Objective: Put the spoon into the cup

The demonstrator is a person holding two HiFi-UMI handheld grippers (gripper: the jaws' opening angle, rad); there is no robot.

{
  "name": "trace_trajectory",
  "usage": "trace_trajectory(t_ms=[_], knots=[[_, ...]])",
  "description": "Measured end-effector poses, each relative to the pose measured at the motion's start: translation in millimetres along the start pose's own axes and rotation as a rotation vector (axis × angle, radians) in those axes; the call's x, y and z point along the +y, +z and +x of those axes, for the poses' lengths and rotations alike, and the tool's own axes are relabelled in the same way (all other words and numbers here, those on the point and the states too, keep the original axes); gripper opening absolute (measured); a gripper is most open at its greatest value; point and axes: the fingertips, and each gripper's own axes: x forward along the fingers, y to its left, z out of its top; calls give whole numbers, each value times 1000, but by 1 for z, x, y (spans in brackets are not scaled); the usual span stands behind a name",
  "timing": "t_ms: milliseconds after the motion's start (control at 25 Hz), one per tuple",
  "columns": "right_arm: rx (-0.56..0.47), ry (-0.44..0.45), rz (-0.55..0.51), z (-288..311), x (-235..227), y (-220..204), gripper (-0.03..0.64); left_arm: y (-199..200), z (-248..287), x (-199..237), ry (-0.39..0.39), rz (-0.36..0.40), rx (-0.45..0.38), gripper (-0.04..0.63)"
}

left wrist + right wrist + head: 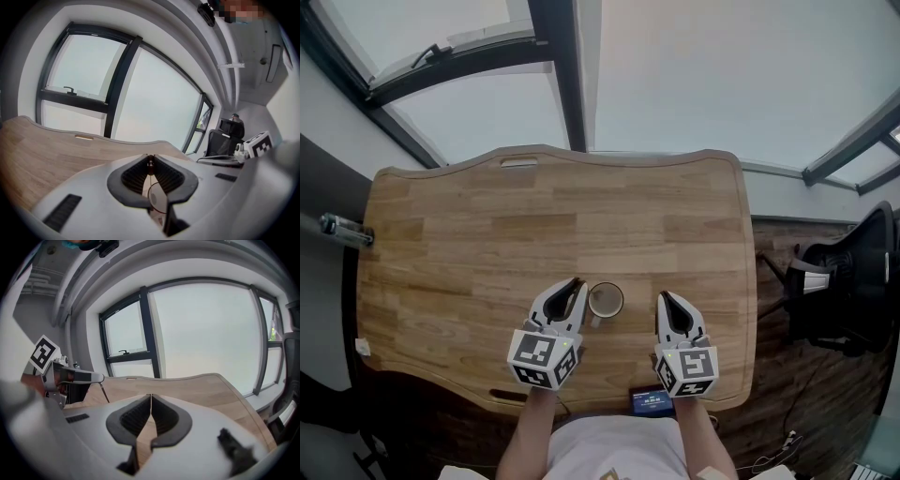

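Currently: left gripper (572, 292) at near side of table (469, 234), jaws pinching thin spoon (104, 392) by its handle top, spoon hanging down. Cup (606, 300) upright just right of it, between the grippers. Right gripper (672, 305) right of cup, jaws pressed together, nothing between. Judgement: pickup done; cannot tell if spoon tip is inside cup. Left: lower in, release.

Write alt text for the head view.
A cup stands on a wooden table between two hand-held claws, with the left claw close beside it and the right claw a little apart. Large windows show beyond the table, and a dark chair stands at the right.
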Motion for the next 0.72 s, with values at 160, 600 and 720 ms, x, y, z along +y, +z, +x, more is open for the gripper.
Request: trace_trajectory(t_ms=[160,600,720], knots=[[12,7,1,2,0,-3,32,-3,2,0,-4,-10,4,49],[35,34,-5,9,0,-9,32,-16,9,1,2,-30,25,49],[43,39,-7,10,-1,-13,32,-20,10,2,7,-34,29,49]])
